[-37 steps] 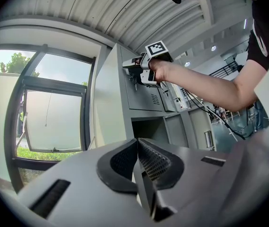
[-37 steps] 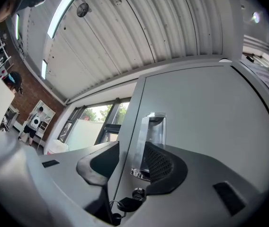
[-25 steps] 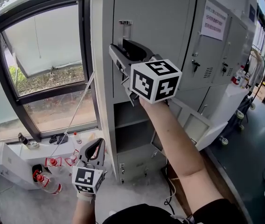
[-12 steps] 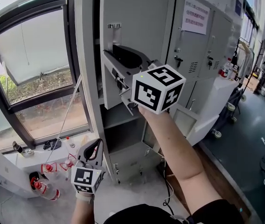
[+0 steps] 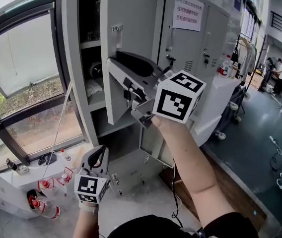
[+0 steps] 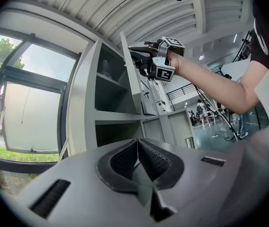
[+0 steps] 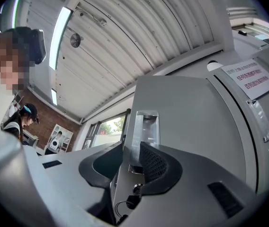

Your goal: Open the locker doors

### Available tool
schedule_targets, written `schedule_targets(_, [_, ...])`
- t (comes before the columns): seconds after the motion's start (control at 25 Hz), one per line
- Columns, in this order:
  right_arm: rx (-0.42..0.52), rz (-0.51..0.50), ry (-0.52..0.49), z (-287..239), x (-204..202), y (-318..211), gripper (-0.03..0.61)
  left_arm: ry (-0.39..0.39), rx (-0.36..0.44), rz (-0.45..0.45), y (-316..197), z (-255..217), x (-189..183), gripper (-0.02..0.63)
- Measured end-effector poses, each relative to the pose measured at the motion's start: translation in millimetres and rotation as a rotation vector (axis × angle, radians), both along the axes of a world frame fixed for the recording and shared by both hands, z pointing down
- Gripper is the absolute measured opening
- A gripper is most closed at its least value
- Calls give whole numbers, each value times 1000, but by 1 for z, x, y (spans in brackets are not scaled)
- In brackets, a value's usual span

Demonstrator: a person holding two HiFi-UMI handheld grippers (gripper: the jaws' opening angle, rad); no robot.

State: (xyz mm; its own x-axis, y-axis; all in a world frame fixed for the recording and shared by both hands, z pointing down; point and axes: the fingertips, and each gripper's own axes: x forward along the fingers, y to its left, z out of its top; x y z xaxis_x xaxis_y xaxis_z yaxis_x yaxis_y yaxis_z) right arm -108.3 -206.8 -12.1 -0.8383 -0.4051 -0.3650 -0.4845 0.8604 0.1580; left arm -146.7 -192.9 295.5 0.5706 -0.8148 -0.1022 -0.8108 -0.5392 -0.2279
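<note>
The only writing I could find was a notice on the next locker along, a few lines of pink characters too small for me to read; the same sheet showed in the right gripper view, no clearer. The cubes on both grippers carried only black-and-white square markers. My right gripper was raised to the upper door of the end locker, by the window. Its jaws had just been closing, and they clamped the door's free edge, one pad on each face, just below the handle recess. The door stood swung partway out, with the shelves behind it in view. My left gripper hung low, its pads pressed together on nothing.
</note>
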Motion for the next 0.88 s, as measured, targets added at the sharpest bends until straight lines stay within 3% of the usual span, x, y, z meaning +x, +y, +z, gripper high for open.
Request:
schedule_targets(0.4, [23, -64, 17, 1, 56, 30, 138, -12, 19, 100, 2, -6, 49, 18])
schedule_targets(0.68, [85, 50, 87, 4, 91, 44, 100, -21, 35, 171, 4, -11, 85, 18])
schedule_targets(0.88, [105, 115, 100, 8, 106, 50, 144, -5, 26, 202, 5, -10, 107, 18])
